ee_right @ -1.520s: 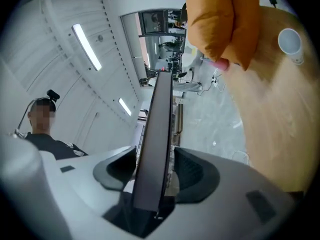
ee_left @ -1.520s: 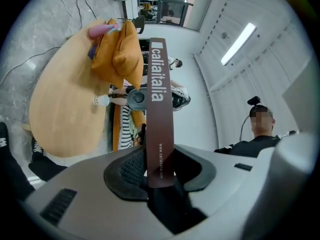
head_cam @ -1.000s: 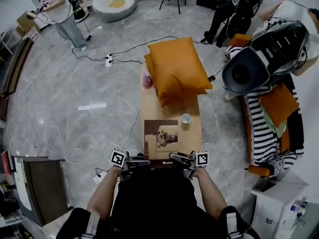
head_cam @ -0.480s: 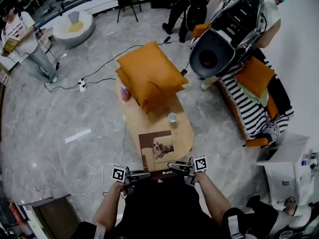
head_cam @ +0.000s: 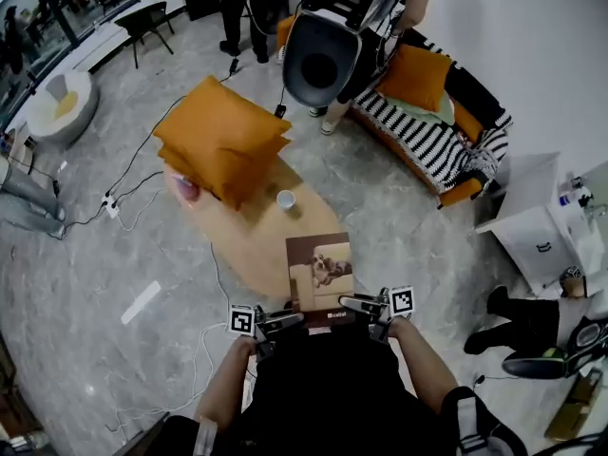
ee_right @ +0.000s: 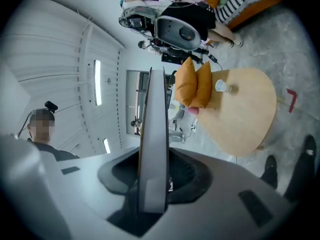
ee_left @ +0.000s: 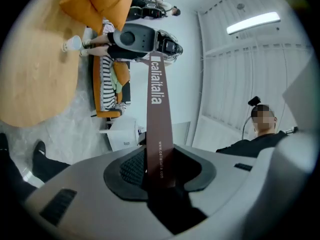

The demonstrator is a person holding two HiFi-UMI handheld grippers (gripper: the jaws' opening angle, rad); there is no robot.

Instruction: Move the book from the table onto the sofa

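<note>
The left gripper (head_cam: 274, 323) and the right gripper (head_cam: 365, 306) are each clamping the near edge of the flat brown picture book (head_cam: 320, 272), one at each corner. In the left gripper view the jaws are pressing on the book's brown lettered spine. In the right gripper view the jaws are pinching its pale grey page edge. Neither gripper is standing open or empty.

The book is riding roughly level in front of the person, cover up. It is well apart from the orange sofa draped with a black-and-white striped throw (head_cam: 454, 194). It appears to be off the oval light-wood table (head_cam: 249, 255), which is lying on the book's far side from the sofa, with bare grey floor between book and sofa.

The relation that matters is this: in the head view the sofa is lying ahead of the grippers and off to the right. The book's long axis is pointing straight away from the person, so it is aiming past the sofa's near end, not at the seat. The right gripper is the one nearer the sofa and the left is trailing on the outside.

Judging from this, the pair would need to swing the book rightward together, keeping both grips level, before lowering it onto the striped seat.
</note>
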